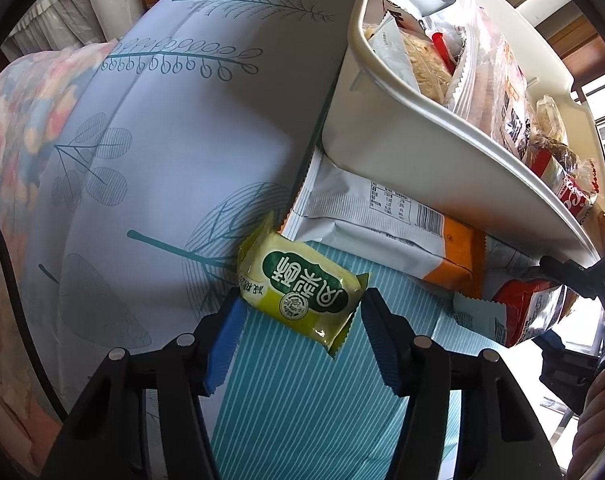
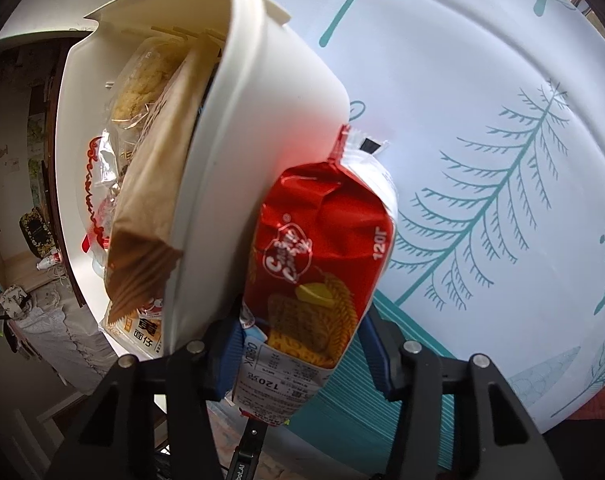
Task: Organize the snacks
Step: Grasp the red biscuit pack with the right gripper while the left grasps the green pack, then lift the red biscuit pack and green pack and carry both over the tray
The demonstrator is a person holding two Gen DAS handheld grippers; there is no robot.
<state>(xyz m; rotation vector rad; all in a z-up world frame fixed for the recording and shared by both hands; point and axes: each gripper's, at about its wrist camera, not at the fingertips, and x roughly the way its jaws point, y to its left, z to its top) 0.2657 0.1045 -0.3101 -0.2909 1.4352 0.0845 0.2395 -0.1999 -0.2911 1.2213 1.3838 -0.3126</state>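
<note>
I am looking at a leaf-print bedsheet point(image 1: 174, 128) carrying a cream basket point(image 1: 386, 152), a yellow-green snack packet point(image 1: 302, 296) and a white-orange bag point(image 1: 382, 224).

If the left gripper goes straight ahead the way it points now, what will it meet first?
Most likely the yellow-green snack packet, which lies between the fingers of the left gripper, then the striped cloth under it. Depth is unclear.

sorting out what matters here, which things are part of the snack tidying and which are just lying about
Part of the job:
- yellow-green snack packet, between the left hand-held gripper pads
- red biscuit bag in the right hand-held gripper
- white bin of snacks
- grey-and-orange packet

Just lying about:
- leaf-print bedsheet
- floral quilt
</note>
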